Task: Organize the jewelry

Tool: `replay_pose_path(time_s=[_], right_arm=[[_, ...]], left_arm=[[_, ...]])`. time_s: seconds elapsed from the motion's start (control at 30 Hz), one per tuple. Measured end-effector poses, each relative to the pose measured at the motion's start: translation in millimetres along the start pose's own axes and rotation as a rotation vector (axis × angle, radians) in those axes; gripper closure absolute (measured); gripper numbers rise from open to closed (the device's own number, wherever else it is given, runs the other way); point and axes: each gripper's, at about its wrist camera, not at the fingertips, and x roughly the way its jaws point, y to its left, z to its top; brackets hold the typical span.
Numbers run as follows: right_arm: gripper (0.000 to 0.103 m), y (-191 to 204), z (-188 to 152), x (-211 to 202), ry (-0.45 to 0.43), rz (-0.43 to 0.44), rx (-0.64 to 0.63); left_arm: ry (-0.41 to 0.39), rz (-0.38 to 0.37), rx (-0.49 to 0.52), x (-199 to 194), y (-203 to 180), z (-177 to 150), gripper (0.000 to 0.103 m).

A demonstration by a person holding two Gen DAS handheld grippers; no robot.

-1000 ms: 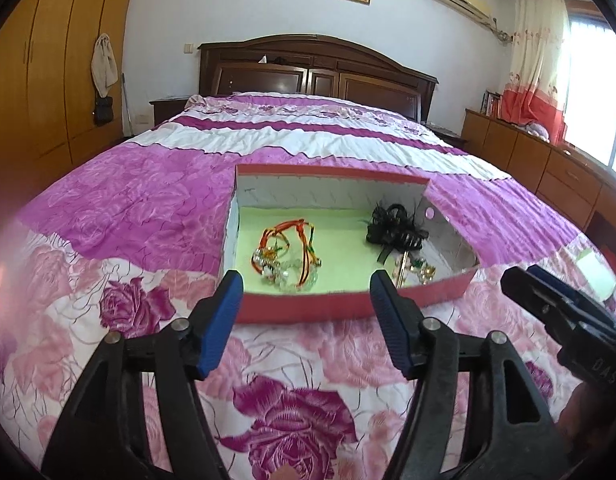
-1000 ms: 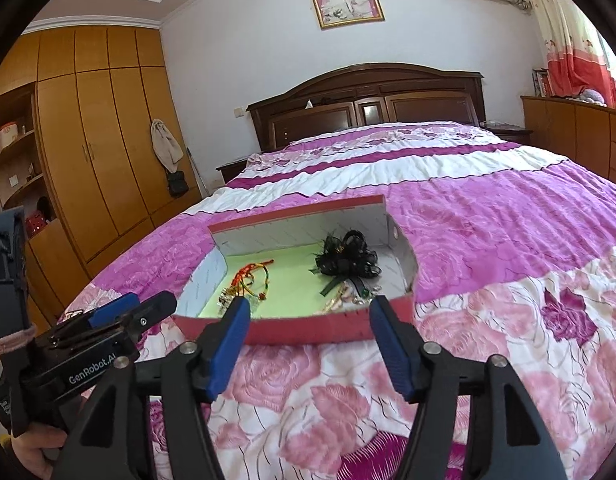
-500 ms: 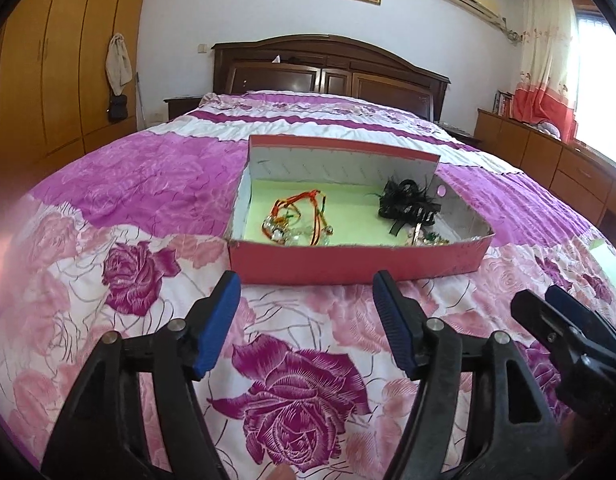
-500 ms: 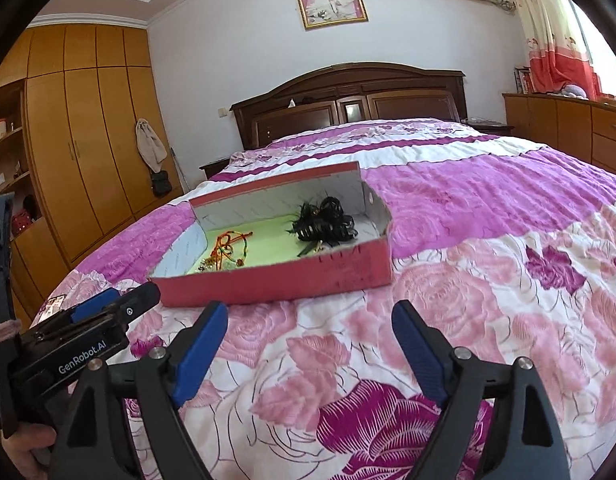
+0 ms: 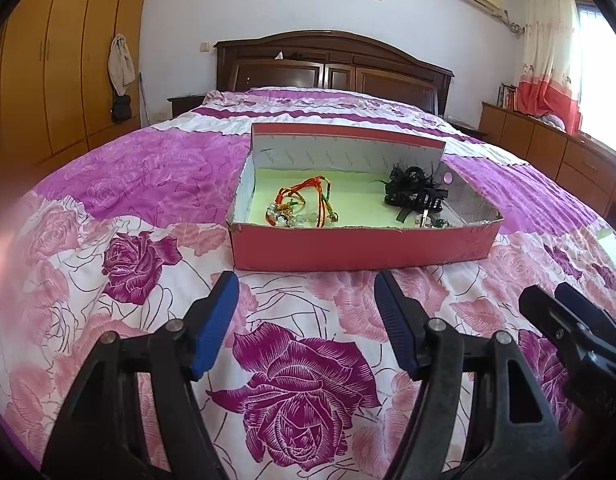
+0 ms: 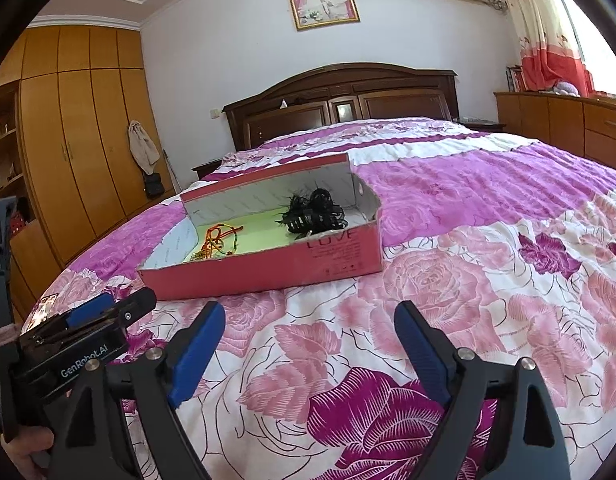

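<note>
Red cardboard box (image 5: 359,246), open-topped, on the floral bedspread (image 5: 300,396); inside, a red-orange cord bracelet (image 5: 308,200) left, a black hair claw (image 5: 413,196) right. Only the right wrist view shows "LOVE" lettering on the box end. Left gripper (image 5: 306,320) and right gripper (image 6: 308,340), both before the box, tilted downward, spread with nothing between; the right's jaws have just been widening.

The room is bright with daylight. In both views it comes from a window (image 5: 603,80) at about 2 o'clock, which is burnt out to white. The left wrist view has a pink haze at 9 o'clock. The fisheye lens bends the wardrobe (image 6: 80,152) and the bed (image 5: 120,264) near the edges, and the corners are black. The box (image 5: 359,246) looks sharp; its shadow is soft.
</note>
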Motion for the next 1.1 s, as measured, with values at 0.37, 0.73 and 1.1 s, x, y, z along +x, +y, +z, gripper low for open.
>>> replay_pose_path(time_s=[0.37, 0.73, 1.1], right_arm=[[0.015, -2.5, -1.2, 1.4, 0.006, -0.001, 0.011], [0.015, -2.6, -1.8, 1.3, 0.006, -0.002, 0.009], [0.015, -2.4, -1.9, 1.6, 0.007, -0.002, 0.009]], left_arm=[[-0.004, 0.002, 0.012, 0.4, -3.1, -1.4, 0.04], [-0.005, 0.001, 0.014, 0.4, -3.8, -1.3, 0.04], [-0.005, 0.001, 0.014, 0.5, -3.9, -1.3, 0.04]])
